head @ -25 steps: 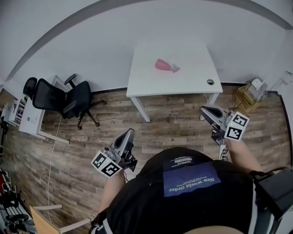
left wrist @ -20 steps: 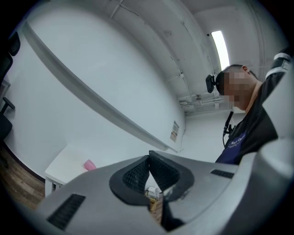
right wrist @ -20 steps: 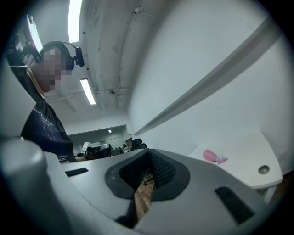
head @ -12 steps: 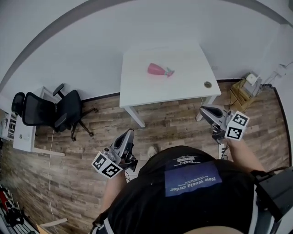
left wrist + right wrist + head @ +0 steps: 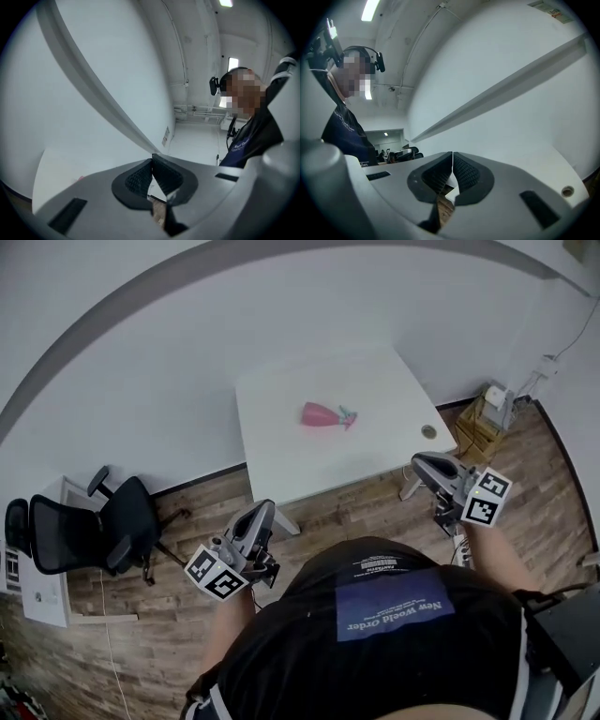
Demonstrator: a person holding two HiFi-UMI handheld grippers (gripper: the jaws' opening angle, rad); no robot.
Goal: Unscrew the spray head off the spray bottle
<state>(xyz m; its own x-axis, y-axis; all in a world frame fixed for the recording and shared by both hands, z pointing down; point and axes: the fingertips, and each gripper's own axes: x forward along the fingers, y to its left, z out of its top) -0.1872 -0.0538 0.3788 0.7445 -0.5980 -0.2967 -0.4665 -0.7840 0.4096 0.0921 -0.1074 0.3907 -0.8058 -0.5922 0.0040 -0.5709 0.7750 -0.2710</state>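
**benchrat:** So, quick headcount, what's actually in shot?

**twojaws:** One spray bottle, one white worktop, two claws, and one black office chair off to the left on the wood floor. There's also one round cable hole near the worktop's right front corner. That's all I can count with confidence.

**benchrat:** What's the bottle look like, and where is it?

**twojaws:** It's got a pink body that flares wider at the base, and it's lying on its side roughly mid-worktop. The spray head is a small teal-ish bit on the right-hand end, on the bottle as far as I can tell. It's too small to make out the trigger or any threads.

**benchrat:** And the claws?

**twojaws:** Left claw is pressed together, ribbed pads meeting with nothing between them. Right claw is the same, tips closed and empty. Both are held low in front of the person, out over the floor at the worktop's near edge. They're well apart from the bottle, one on each side of the body.
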